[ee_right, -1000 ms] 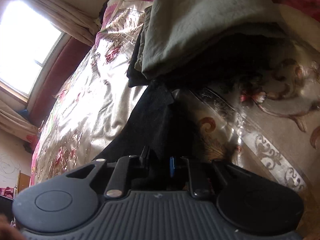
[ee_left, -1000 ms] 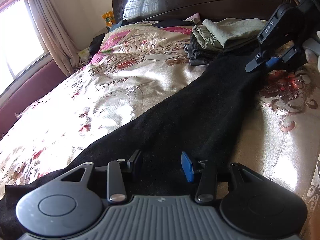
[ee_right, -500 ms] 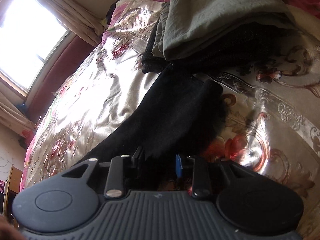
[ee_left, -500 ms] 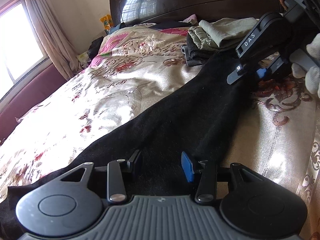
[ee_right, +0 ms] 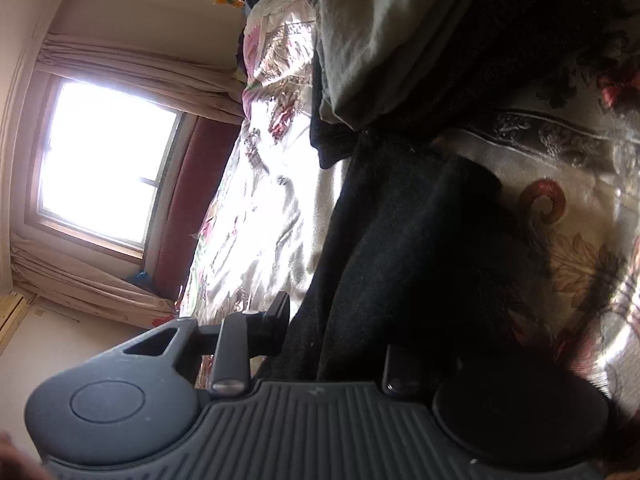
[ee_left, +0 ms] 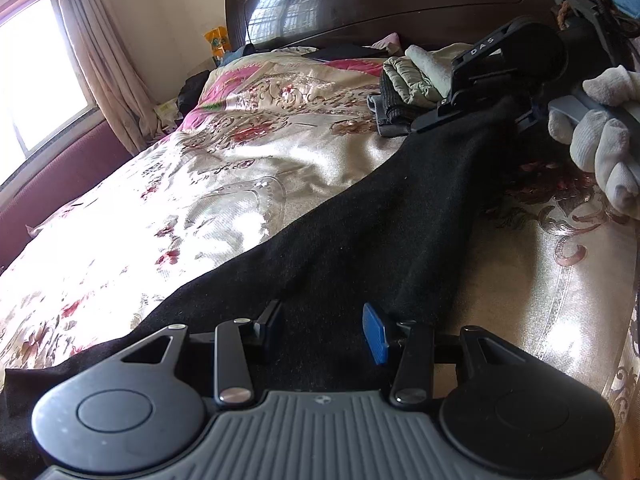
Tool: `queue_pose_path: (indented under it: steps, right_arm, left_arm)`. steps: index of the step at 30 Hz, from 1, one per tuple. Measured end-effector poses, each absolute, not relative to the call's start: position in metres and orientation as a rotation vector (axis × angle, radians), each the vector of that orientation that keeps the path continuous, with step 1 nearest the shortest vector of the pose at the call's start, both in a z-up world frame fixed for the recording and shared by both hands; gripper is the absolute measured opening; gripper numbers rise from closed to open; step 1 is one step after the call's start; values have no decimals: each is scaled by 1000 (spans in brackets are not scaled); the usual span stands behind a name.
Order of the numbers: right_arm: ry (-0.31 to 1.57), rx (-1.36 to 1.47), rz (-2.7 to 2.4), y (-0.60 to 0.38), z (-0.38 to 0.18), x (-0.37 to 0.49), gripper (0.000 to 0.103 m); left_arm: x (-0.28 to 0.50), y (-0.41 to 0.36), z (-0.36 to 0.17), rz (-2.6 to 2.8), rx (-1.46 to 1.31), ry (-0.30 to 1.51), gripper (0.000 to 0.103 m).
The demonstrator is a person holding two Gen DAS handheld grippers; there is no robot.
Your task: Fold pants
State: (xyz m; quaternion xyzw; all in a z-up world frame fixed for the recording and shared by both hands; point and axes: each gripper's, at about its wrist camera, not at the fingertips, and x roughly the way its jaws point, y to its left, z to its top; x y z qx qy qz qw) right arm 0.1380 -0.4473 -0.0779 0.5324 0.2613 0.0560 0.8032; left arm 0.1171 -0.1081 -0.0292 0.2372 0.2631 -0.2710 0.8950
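Observation:
Black pants (ee_left: pixel 360 240) lie stretched along the floral bedspread (ee_left: pixel 200 184). My left gripper (ee_left: pixel 322 326) is open, its fingers straddling the near end of the pants and resting on the cloth. My right gripper (ee_left: pixel 492 116) shows in the left wrist view at the far end, held by a gloved hand (ee_left: pixel 604 140), with the leg end lifted off the bed. In the right wrist view the pants (ee_right: pixel 400 248) fill the gap of my right gripper (ee_right: pixel 340 332); its right finger is hidden by cloth.
A stack of folded clothes (ee_left: pixel 408 80), green over dark, sits just beyond the far end of the pants, near the dark headboard (ee_left: pixel 400 0). It also shows in the right wrist view (ee_right: pixel 400 32). A window with curtains (ee_left: pixel 40 72) is on the left.
My right gripper has lifted the far leg end off the bed and rolled sideways, pulling it toward the near end. The left gripper has stayed in place.

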Motion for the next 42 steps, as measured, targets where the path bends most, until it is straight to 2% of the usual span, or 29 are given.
queue_pose_path:
  steps: [1,5,6,7,8,9,10,11,16,22,30,42]
  right_arm:
    - [552,1150,98,-449,-80,136,23]
    - [613,1147,71,-441,-90,149,25]
    - [598,1152,72,-439,-89,151,26]
    - [595,1155,85,-437,-89,155,36]
    - [604,1137,86,-433,-89,158,37]
    - [624,1109,59,-432,-88,159,32]
    - [632,1098,43,-432,-86,157,12]
    - [619,1115,50,-437,-84,152,8]
    - [534,1159,80,-442,-62,130,7]
    - [536,968,95,-410,-19,145,7]
    - [555,709,264,-302,46,180,7]
    - [700,528,539,-108,40,212,7]
  left_arm:
    - [118,-109,-30,-564,493,546,58]
    - [119,-112,-30,-562,498,545,58]
    - [119,-112,-29,-562,492,547,58]
    - [120,-113,-29,-561,489,552,58]
    - [121,-114,-30,-560,491,555,58]
    - [121,-115,-30,-557,494,555,58]
    - [120,-115,-30,-557,496,552,58]
    - [118,-113,-29,-557,494,547,58]
    - [117,-110,-30,-558,471,545,59]
    - [119,-102,-27,-556,415,549,59]
    - [111,-48,-14,-494,231,525,59]
    - [91,76,-8,-240,43,496,59]
